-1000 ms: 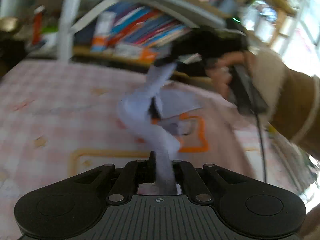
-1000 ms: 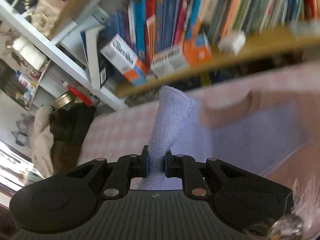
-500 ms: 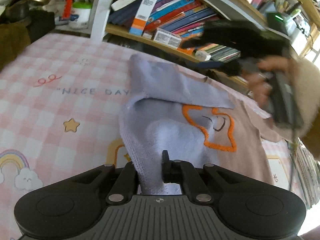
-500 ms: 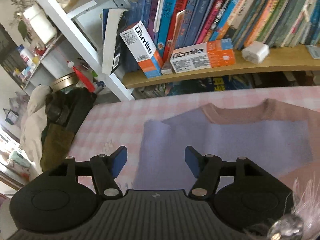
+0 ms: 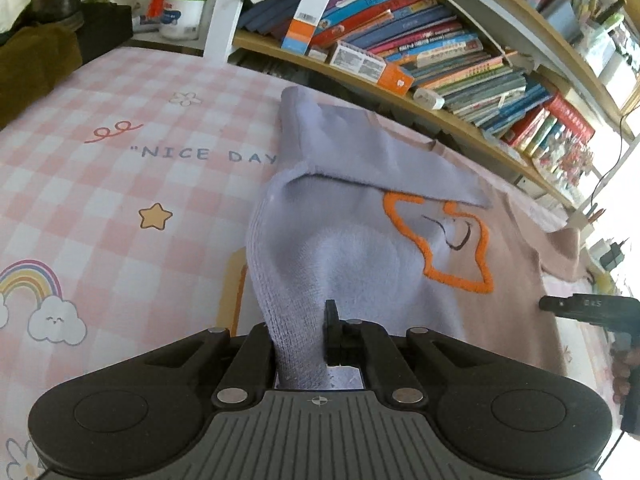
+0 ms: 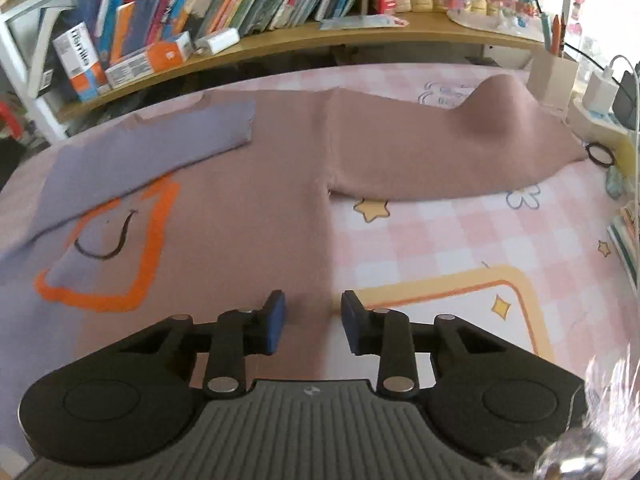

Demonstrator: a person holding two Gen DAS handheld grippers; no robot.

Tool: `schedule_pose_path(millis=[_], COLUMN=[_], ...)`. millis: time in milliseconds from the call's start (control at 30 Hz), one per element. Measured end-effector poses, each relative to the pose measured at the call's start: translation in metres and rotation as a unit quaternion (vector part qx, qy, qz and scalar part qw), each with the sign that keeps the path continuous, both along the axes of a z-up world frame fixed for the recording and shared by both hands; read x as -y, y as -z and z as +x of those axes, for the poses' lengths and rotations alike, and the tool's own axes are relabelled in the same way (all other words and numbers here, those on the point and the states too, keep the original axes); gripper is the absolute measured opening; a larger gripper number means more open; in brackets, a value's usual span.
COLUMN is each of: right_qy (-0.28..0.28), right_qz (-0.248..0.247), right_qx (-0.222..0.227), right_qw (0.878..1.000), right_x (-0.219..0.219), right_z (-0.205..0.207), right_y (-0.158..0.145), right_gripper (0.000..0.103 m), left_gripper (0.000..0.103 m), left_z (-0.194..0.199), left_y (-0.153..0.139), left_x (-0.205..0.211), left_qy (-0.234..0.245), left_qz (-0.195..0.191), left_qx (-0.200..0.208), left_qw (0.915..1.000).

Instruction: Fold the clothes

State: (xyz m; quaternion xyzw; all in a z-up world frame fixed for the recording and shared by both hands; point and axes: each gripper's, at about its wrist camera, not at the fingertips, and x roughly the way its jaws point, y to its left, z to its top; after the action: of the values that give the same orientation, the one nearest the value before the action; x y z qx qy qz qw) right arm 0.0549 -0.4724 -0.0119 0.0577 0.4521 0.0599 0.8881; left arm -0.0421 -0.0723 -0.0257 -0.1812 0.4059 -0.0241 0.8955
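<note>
Sweater (image 5: 360, 264) hem hides left gripper (image 5: 300, 344) fingers; right gripper (image 6: 312, 320) bare.

Soft knit sweater (image 6: 248, 184): dusty mauve-brown body and outstretched sleeve, lavender folded-over sleeve (image 5: 360, 152), orange outlined motif (image 5: 452, 248) with thin black curve. Checked bedsheet (image 5: 100, 184): pink-and-white squares, yellow stars, pastel rainbow, grey-blue "NICE DAY" lettering.

Home bedroom or study, pink checked cartoon sheet (image 5: 120, 184), wooden bookshelf (image 5: 400, 92) crowded with books just behind it, phone charger (image 6: 600, 88) beside it
</note>
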Motion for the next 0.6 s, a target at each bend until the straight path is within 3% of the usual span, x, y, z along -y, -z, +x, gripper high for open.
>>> schedule_pose_path(millis=[67, 167, 333, 600], right_qy=[-0.006, -0.034, -0.095, -0.057], right_qz=[0.002, 0.002, -0.023, -0.053], right_qx=[0.008, 0.019, 0.037, 0.049], right_qw=[1.000, 0.999, 0.995, 0.996], right_x=[-0.003, -0.013, -0.043, -0.024], right_z=[-0.002, 0.001, 0.018, 0.004], right_y=[0.001, 0.002, 0.004, 0.004], right_gripper=[0.026, 0.011, 0.009, 0.008], left_gripper=[0.003, 0.003, 0.003, 0.003], left_z=[-0.002, -0.005, -0.011, -0.006], left_y=[-0.002, -0.003, 0.002, 0.006], left_x=[0.002, 0.004, 0.000, 0.016], left_qy=[-0.002, -0.016, -0.040, -0.029], left_qz=[0.006, 0.016, 0.012, 0.016], left_qx=[0.000, -0.002, -0.015, -0.019], left_qw=[1.0000, 0.9997, 0.9990, 0.9993])
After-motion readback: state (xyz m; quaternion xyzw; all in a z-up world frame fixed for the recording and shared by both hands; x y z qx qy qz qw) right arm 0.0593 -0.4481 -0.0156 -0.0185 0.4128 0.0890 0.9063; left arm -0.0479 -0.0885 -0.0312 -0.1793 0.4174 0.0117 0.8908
